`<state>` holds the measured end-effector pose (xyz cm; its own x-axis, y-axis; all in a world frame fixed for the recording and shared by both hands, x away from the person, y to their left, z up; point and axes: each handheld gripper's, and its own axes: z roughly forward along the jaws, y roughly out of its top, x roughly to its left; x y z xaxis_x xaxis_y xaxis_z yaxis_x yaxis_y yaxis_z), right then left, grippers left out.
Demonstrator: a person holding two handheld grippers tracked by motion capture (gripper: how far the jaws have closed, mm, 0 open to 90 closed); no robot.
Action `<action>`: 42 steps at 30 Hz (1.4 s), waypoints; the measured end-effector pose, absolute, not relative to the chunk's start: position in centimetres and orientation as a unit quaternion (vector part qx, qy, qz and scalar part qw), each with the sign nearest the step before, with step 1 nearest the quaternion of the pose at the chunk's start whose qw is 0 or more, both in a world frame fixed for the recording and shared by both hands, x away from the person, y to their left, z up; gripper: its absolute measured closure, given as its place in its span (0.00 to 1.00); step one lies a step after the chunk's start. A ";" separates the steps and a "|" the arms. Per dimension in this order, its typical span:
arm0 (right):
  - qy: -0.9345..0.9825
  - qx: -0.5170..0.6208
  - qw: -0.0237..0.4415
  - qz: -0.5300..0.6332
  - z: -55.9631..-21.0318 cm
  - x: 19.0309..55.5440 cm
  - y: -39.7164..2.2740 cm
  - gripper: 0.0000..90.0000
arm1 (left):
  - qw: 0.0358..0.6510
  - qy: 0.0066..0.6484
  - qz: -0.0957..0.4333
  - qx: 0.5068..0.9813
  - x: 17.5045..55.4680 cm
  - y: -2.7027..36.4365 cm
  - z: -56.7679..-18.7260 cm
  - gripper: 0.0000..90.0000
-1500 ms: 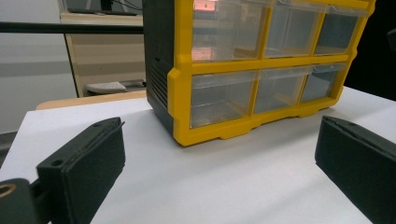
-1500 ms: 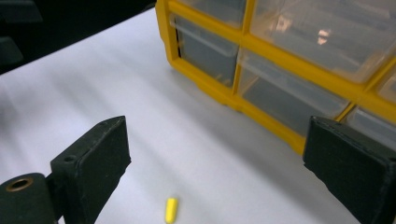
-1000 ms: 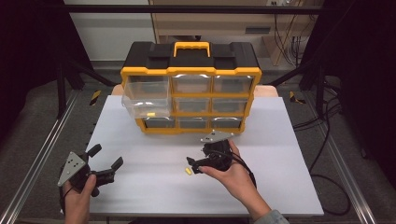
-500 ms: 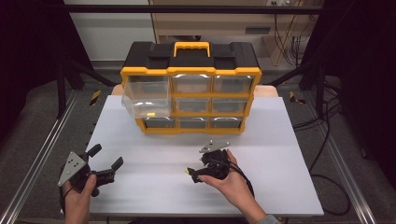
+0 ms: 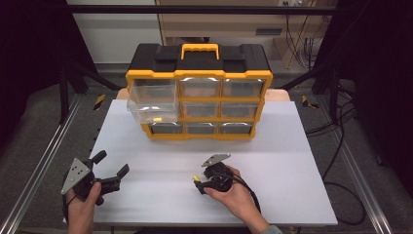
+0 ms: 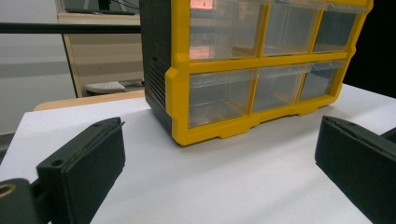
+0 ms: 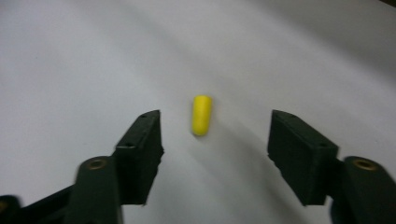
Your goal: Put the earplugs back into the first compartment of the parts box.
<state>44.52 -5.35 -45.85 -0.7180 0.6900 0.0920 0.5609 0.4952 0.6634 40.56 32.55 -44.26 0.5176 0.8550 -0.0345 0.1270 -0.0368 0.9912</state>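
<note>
Right gripper view says it all: the right gripper (image 7: 215, 140) sits low over the white table (image 5: 292, 146) with its jaws spread wide either side of a small yellow plug (image 7: 201, 115) lying flat, clearly lined up for a pinch. My guess is it's headed for the open drawer (image 5: 152, 111) pulled out of the organizer (image 5: 199, 92), since another yellow bit (image 5: 157, 119) lies in there. The left gripper (image 5: 109, 168) rests off to the side, jaws apart, holding nothing, probably just out of the way.

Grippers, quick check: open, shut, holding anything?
Left gripper: open, holding nothing.
Right gripper: open, jaws either side of a small yellow piece on the table, not gripping it.
</note>
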 end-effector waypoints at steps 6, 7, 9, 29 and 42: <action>0.862 0.357 0.095 0.348 -46.5 45.0 -4.3 0.66 | 0.580 0.377 0.314 0.651 40.6 32.5 -44.3 0.02; 0.864 0.353 0.100 0.345 -46.6 45.1 -4.0 0.68 | 0.580 0.377 0.314 0.651 40.6 32.5 -44.3 0.02; 0.864 0.353 0.100 0.345 -46.8 45.2 -3.8 0.72 | 0.580 0.377 0.313 0.651 40.6 32.5 -44.3 0.02; 0.858 0.334 0.115 0.374 -45.5 45.5 -4.5 0.91 | 0.579 0.377 0.312 0.653 40.6 32.4 -44.3 0.02; 0.819 0.331 0.155 0.442 -39.8 46.3 -6.7 0.91 | 0.579 0.376 0.313 0.652 40.6 32.4 -44.3 0.02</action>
